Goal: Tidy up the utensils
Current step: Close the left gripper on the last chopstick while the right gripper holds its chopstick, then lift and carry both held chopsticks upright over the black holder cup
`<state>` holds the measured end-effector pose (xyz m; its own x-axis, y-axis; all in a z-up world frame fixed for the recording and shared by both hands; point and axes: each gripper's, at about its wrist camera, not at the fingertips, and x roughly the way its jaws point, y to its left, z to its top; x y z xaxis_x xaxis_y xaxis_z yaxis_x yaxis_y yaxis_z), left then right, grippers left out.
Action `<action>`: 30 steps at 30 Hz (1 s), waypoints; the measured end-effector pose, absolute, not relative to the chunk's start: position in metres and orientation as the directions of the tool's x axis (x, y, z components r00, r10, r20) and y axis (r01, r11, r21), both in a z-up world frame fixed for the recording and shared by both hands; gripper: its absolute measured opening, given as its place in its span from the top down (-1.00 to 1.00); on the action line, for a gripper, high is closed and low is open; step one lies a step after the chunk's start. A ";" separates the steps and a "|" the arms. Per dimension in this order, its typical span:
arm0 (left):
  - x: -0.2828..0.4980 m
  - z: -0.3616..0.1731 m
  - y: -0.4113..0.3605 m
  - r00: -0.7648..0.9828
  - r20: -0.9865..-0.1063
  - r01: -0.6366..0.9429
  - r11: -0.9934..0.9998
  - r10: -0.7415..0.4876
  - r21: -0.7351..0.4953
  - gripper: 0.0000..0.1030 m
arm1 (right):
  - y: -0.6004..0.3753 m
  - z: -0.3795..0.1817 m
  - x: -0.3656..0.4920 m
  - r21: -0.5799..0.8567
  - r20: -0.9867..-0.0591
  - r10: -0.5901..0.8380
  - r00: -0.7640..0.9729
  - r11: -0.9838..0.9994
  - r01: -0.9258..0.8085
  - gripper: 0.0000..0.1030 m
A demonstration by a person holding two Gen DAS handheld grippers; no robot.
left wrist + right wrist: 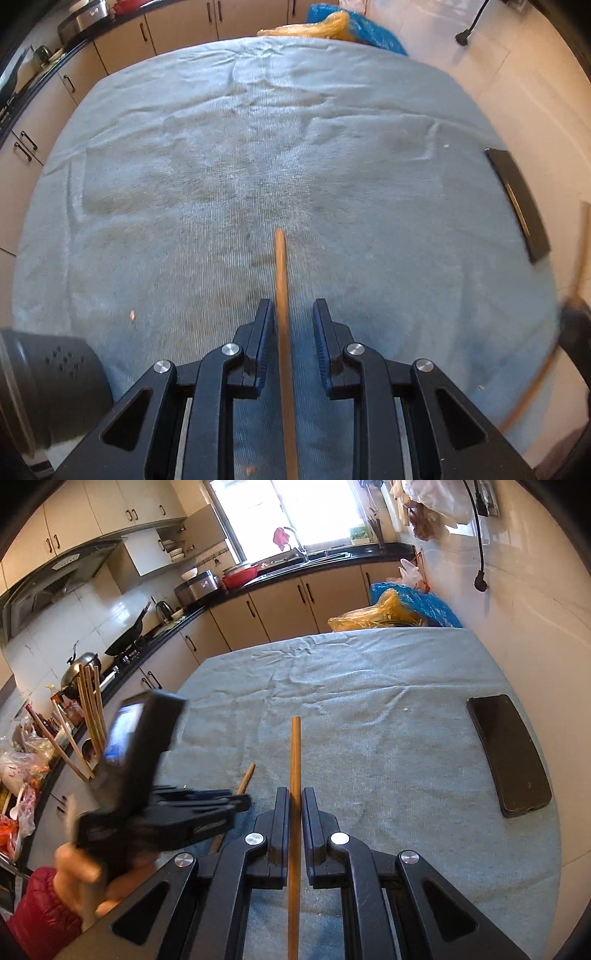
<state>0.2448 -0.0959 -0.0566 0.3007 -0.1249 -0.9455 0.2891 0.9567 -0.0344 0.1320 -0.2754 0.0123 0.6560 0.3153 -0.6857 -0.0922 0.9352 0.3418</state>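
Note:
My left gripper is shut on a wooden chopstick that leans on its left pad and points out over the blue-grey cloth. My right gripper is shut on a second wooden chopstick, which runs straight out between its pads. In the right wrist view the left gripper is blurred at the left, with its chopstick's tip sticking out. A dark perforated utensil holder sits at the table's near left corner. Several chopsticks stand upright behind the left gripper; what holds them there is hidden.
A black flat slab lies near the cloth's right edge. Blue and yellow bags sit past the far edge. A kitchen counter with pans runs along the left. A hand and a red sleeve are at the lower left.

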 end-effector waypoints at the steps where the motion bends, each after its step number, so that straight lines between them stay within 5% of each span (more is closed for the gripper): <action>1: 0.248 -0.058 -0.099 0.305 -0.947 0.287 0.958 -0.101 -0.010 0.59 | -0.277 0.013 0.131 0.346 -0.683 0.318 0.657 0.934 -0.091 0.86; 4: 0.253 -0.058 -0.103 0.316 -0.943 0.297 0.955 -0.101 -0.003 0.65 | -0.278 0.014 0.130 0.357 -0.676 0.329 0.660 0.929 -0.097 0.86; 6: 0.252 -0.058 -0.104 0.343 -0.936 0.303 0.953 -0.081 0.028 0.89 | -0.278 0.014 0.130 0.362 -0.673 0.331 0.661 0.927 -0.096 0.86; 12: 0.233 -0.044 -0.091 0.410 -0.900 0.295 0.955 -0.149 -0.024 0.89 | -0.275 0.016 0.128 0.371 -0.657 0.327 0.679 0.925 -0.087 0.86; 22: 0.149 0.065 -0.041 0.658 -0.700 0.299 0.950 -0.277 -0.096 0.89 | -0.248 0.056 0.085 0.316 -0.516 0.310 0.799 0.935 -0.159 0.86; 30: 0.102 0.099 -0.022 0.731 -0.611 0.312 0.945 -0.305 -0.097 0.89 | -0.225 0.069 0.056 0.261 -0.468 0.298 0.832 0.946 -0.193 0.86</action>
